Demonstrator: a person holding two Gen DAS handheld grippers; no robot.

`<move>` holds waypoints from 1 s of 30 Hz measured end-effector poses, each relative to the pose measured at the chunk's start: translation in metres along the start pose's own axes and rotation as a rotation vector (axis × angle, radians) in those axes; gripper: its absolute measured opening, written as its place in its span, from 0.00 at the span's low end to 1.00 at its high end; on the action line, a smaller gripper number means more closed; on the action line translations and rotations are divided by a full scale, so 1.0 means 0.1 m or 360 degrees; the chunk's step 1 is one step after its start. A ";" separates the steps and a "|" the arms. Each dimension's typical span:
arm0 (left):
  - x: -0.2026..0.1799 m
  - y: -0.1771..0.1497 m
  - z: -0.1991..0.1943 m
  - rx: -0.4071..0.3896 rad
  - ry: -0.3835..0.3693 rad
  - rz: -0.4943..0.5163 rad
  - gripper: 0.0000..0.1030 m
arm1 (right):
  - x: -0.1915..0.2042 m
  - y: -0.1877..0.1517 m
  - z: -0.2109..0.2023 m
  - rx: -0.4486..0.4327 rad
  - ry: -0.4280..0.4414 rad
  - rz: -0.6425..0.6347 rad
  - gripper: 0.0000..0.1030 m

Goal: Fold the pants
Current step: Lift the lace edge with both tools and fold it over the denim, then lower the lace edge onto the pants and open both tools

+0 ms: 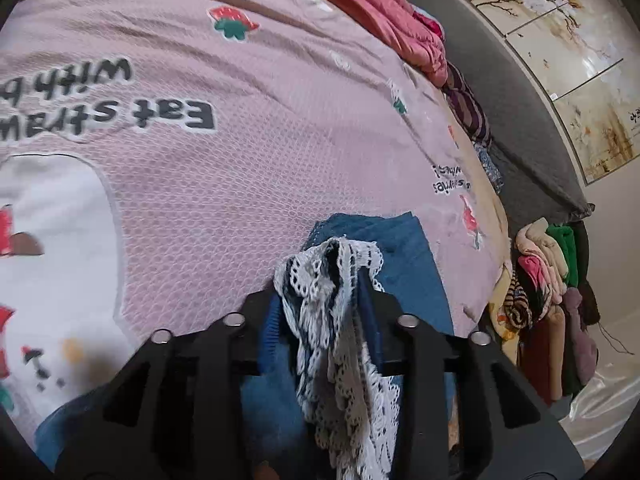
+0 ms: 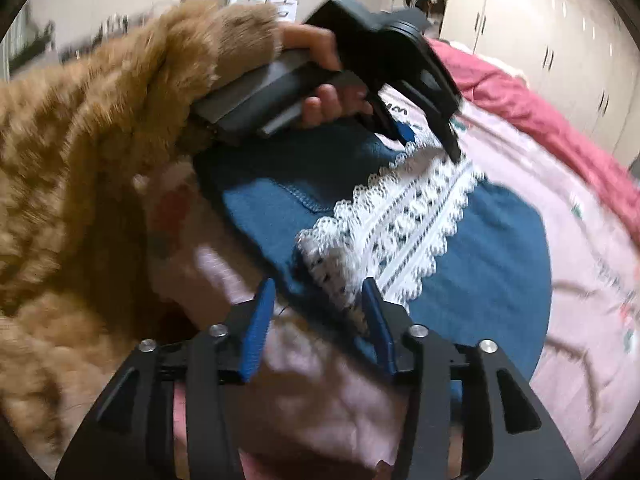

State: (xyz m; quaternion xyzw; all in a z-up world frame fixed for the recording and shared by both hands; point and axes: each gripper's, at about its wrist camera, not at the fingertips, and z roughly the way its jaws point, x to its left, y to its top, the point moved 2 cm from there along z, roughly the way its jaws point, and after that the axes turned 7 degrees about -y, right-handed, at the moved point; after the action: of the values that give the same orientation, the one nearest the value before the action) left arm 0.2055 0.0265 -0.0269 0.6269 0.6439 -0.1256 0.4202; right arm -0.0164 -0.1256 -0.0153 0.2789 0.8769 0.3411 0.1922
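Note:
The blue pants [image 2: 480, 248] with a white lace hem [image 2: 400, 220] lie on the pink bed cover. In the left wrist view my left gripper [image 1: 326, 280] is shut on the bunched lace hem [image 1: 336, 320], with blue pants fabric [image 1: 400, 264] beyond it. The left gripper also shows in the right wrist view [image 2: 428, 136], pinching the far end of the lace. My right gripper [image 2: 320, 296] is open, its blue pads [image 2: 256, 336] standing on either side of the near end of the lace and pants edge.
A pink strawberry-print bed cover [image 1: 240, 160] spreads under everything. A red quilt [image 2: 540, 112] lies at the far side. A grey headboard [image 1: 520, 140] and a pile of clothes [image 1: 548, 300] are at the right. A fuzzy orange sleeve [image 2: 80, 160] fills the left of the right wrist view.

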 end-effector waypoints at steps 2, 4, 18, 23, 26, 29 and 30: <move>-0.01 -0.03 -0.10 -0.0025 0.0000 0.0002 0.31 | -0.12 -0.04 -0.10 -0.0003 0.0039 0.0089 0.49; -0.04 -0.09 -0.24 -0.0052 0.0000 0.0025 0.32 | -0.28 -0.10 -0.20 -0.0001 0.0040 0.0200 0.51; -0.32 -1.39 -0.72 -0.0287 0.0097 -0.0047 0.42 | -1.19 -0.30 0.01 0.0016 -0.0168 0.0640 0.51; -0.48 -1.63 -0.62 -0.0298 -0.0011 -0.0079 0.25 | -1.19 -0.27 -0.06 -0.0003 -0.0188 0.0607 0.51; -0.48 -1.66 -0.54 -0.0265 0.0013 -0.0110 0.26 | -1.17 -0.29 -0.08 -0.0011 -0.0184 0.0604 0.51; -0.44 -1.69 -0.49 -0.0254 0.0084 -0.0156 0.47 | -1.16 -0.30 -0.05 -0.0017 -0.0188 0.0593 0.51; -0.42 -1.69 -0.47 -0.0252 0.0084 -0.0184 0.49 | -1.15 -0.30 -0.05 -0.0022 -0.0192 0.0586 0.51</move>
State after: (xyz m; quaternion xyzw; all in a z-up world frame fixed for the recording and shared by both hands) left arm 0.0275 -0.0010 -0.0301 0.5568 0.6977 -0.0818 0.4434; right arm 0.0584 -0.2175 -0.0155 0.4533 0.7954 0.3593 0.1807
